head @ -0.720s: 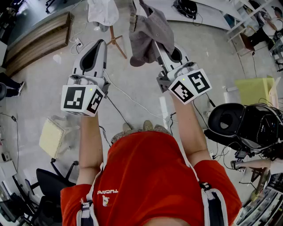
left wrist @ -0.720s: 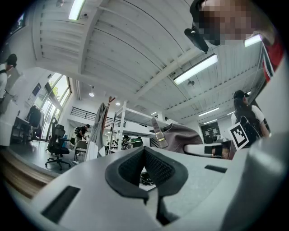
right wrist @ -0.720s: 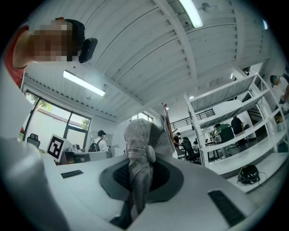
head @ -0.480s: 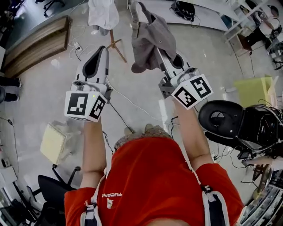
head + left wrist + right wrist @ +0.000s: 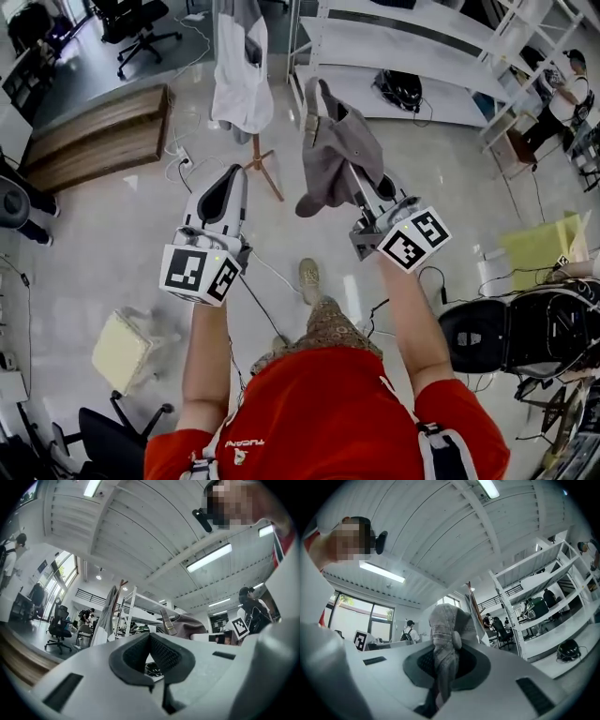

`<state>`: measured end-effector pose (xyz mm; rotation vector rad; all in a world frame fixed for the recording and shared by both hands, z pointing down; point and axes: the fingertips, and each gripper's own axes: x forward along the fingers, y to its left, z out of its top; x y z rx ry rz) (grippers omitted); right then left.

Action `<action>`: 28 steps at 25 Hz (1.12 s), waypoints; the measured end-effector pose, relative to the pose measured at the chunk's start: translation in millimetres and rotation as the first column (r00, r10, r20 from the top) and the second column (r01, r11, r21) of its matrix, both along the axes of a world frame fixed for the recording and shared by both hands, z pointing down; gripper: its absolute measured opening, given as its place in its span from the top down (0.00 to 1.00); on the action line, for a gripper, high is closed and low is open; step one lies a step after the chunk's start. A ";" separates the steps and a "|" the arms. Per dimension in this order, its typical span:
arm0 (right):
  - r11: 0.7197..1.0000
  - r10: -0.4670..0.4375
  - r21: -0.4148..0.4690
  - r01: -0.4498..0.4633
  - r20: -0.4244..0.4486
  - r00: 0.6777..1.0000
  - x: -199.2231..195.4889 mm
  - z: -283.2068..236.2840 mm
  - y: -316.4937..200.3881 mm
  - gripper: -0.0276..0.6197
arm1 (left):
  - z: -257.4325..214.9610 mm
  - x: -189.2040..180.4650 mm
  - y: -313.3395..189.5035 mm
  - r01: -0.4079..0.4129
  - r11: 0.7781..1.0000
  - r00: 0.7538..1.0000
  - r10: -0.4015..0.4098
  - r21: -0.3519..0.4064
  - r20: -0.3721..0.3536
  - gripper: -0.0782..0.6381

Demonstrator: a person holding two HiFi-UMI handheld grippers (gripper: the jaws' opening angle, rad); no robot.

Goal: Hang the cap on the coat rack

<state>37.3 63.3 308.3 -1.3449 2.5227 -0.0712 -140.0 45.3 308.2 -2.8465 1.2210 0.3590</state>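
Floppy grey-brown cloth cap point(image 5: 333, 155) is pinched tight by the right gripper point(image 5: 356, 178), short of the wooden coat rack point(image 5: 267, 178); left gripper point(image 5: 151, 641) closed, empty. Should be hooked on fully before release.

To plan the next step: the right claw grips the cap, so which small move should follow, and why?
Probably carry the right claw forward and slightly left, toward the coat rack: it is shut on the grey cap, apart from the rack, where a white garment hangs.
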 end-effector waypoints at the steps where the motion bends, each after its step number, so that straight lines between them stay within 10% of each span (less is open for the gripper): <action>1: 1.000 -0.010 0.006 0.010 0.008 1.000 3.8 -4.2 -16.3 0.91 | -3.2 0.3 -11.1 0.004 1.000 1.000 -0.004 0.004 0.006 0.88; 14: 0.977 -0.181 0.111 0.180 -0.003 0.983 82.1 -73.0 -307.8 0.91 | -52.7 59.6 -229.7 0.104 0.993 0.994 -0.106 0.055 0.035 0.88; 28: 0.930 -0.355 0.089 0.355 -0.022 0.935 72.1 -152.6 -561.6 0.91 | -108.7 65.1 -406.2 0.226 0.970 0.973 -0.230 0.094 0.033 0.88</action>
